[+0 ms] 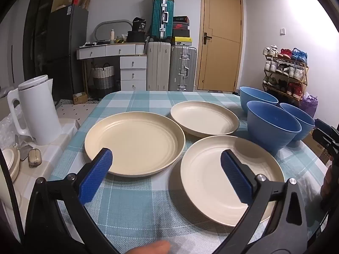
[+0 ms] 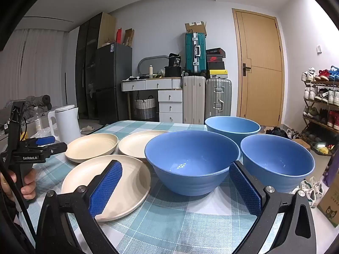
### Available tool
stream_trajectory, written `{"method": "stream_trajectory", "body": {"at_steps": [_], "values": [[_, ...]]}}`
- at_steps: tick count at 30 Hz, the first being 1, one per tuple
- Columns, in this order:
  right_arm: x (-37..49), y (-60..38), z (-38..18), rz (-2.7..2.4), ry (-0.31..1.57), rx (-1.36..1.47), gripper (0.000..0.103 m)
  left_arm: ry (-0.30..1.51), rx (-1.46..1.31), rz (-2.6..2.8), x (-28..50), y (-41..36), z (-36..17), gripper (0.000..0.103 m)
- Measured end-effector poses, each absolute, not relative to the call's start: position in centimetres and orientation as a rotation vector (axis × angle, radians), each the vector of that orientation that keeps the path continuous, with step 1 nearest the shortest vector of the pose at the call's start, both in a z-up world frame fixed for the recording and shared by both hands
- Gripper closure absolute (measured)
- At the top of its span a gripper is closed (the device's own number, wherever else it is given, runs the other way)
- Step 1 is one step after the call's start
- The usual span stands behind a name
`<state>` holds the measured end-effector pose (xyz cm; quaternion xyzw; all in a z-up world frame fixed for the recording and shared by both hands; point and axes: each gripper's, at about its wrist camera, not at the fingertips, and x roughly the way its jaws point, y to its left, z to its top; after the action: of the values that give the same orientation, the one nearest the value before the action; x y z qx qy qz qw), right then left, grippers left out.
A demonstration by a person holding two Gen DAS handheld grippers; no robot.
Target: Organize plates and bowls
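Observation:
Three cream plates lie separately on the checked tablecloth: a left plate [image 1: 134,142], a far plate [image 1: 204,118] and a near right plate [image 1: 211,182]. Three blue bowls stand to their right: a near bowl [image 2: 191,160], a right bowl [image 2: 277,162] and a far bowl [image 2: 232,127]. My left gripper [image 1: 166,163] is open and empty, hovering low between the left and near right plates. My right gripper [image 2: 175,176] is open and empty, just in front of the near bowl. The left gripper also shows in the right wrist view [image 2: 45,140].
A white kettle [image 1: 35,114] stands on a side surface left of the table, with small items beside it. The table's right edge [image 2: 296,222] runs close to the bowls, with a cardboard box [image 2: 329,203] and shoes on the floor beyond it.

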<state>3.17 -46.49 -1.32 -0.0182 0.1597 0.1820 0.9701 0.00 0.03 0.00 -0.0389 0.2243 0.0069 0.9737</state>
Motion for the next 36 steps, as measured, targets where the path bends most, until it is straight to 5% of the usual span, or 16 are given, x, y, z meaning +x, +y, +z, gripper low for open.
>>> {"method": "stream_trajectory", "body": {"at_steps": [36], "values": [[3.12,-46.49,-1.30,0.368,0.320,-0.032,0.000,0.451,-0.073,0.016,0.03,0.02,-0.02,0.001]]}}
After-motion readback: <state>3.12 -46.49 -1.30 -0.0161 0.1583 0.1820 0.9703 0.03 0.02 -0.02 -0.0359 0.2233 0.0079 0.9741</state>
